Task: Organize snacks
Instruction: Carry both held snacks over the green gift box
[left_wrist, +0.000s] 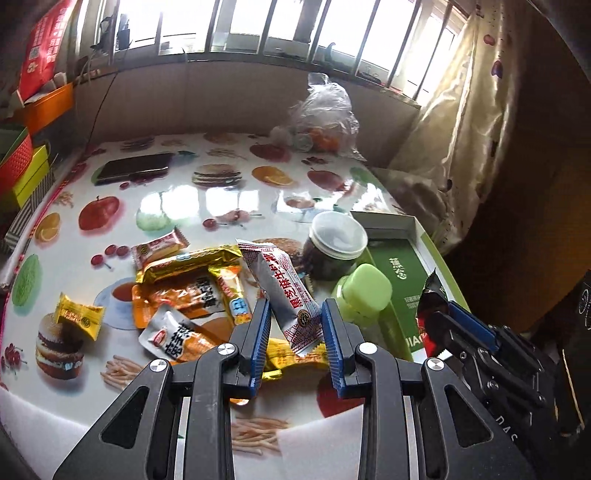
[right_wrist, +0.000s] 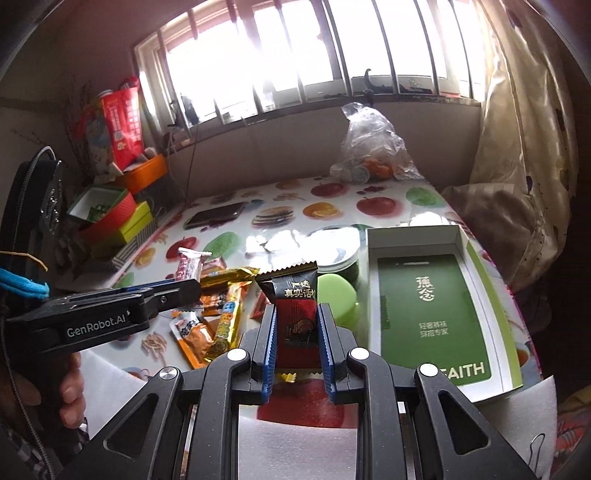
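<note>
A: What's around the snacks?

B: On the surface (left_wrist: 173, 206) lies a pile of packets (left_wrist: 192, 291), with a jar (left_wrist: 334, 247) and a green-capped bottle (left_wrist: 364, 291) beside it. To the right lies an open box (right_wrist: 436, 310) with a green insert. At the far edge are a phone (left_wrist: 135, 168) and a clear bag (left_wrist: 323, 118). Coloured boxes (right_wrist: 107, 214) are stacked off to the left.

A: Anything hard to make out?

B: The bag's contents are blurred, and the window glare washes out the back. From the right wrist, the jar is mostly hidden behind the black packet.

A: And the hand-held grippers?

B: The left hand-held gripper (left_wrist: 295, 332) is clamped on a grey packet (left_wrist: 286, 291), which sticks up tilted between its blue pads, above the pile. The right hand-held gripper (right_wrist: 297, 336) is clamped on a black-and-red packet (right_wrist: 295, 306), upright between its pads, just left of the box. A hand (right_wrist: 70, 391) grips the left tool's handle.
</note>
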